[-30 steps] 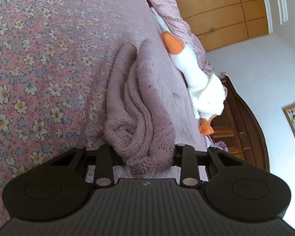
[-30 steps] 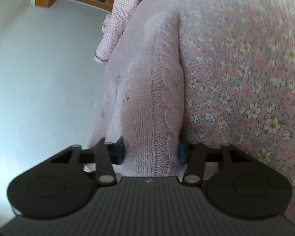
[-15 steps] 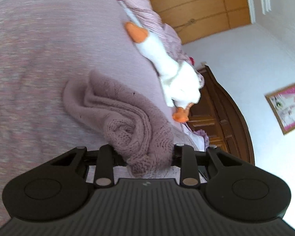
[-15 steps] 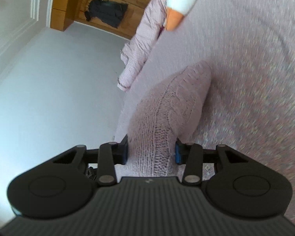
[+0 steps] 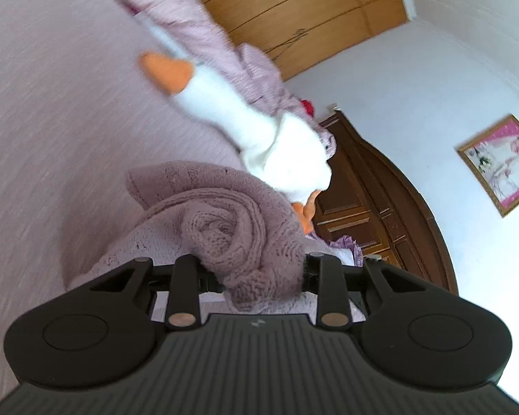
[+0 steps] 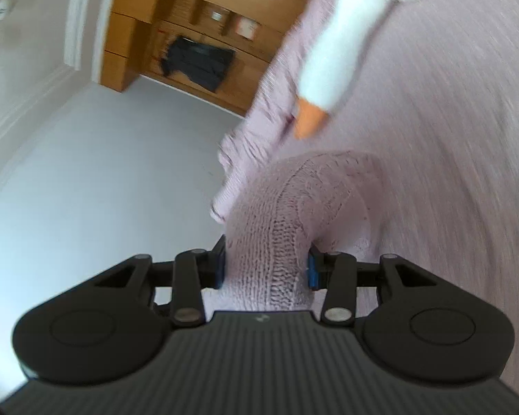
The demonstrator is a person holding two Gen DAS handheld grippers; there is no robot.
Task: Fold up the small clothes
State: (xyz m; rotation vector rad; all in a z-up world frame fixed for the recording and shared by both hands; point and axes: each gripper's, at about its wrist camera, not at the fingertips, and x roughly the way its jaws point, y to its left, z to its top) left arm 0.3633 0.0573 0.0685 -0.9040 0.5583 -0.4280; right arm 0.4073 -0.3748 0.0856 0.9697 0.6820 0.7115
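A mauve knitted sweater (image 5: 238, 228) hangs bunched and lifted above the bed. My left gripper (image 5: 256, 273) is shut on one bunched end of it, the knit swelling out between the fingers. In the right wrist view the same sweater (image 6: 294, 207) arches up from the bed, and my right gripper (image 6: 266, 266) is shut on its other end, with the blue pads (image 6: 313, 271) pressing the knit from both sides. The part of the sweater between the two grips is hidden behind the folds.
The floral bedspread (image 5: 52, 121) lies under the sweater, blurred by motion. A white goose plush with an orange beak (image 5: 259, 128) lies beside a pink checked garment (image 5: 204, 24). A dark wooden headboard (image 5: 391, 214) and wooden wardrobe (image 6: 197, 24) stand beyond.
Both grippers have risen and tilted up with the sweater still held. The sweater has come off the bedspread and bunched; the goose plush and the walls now fill more of both views.
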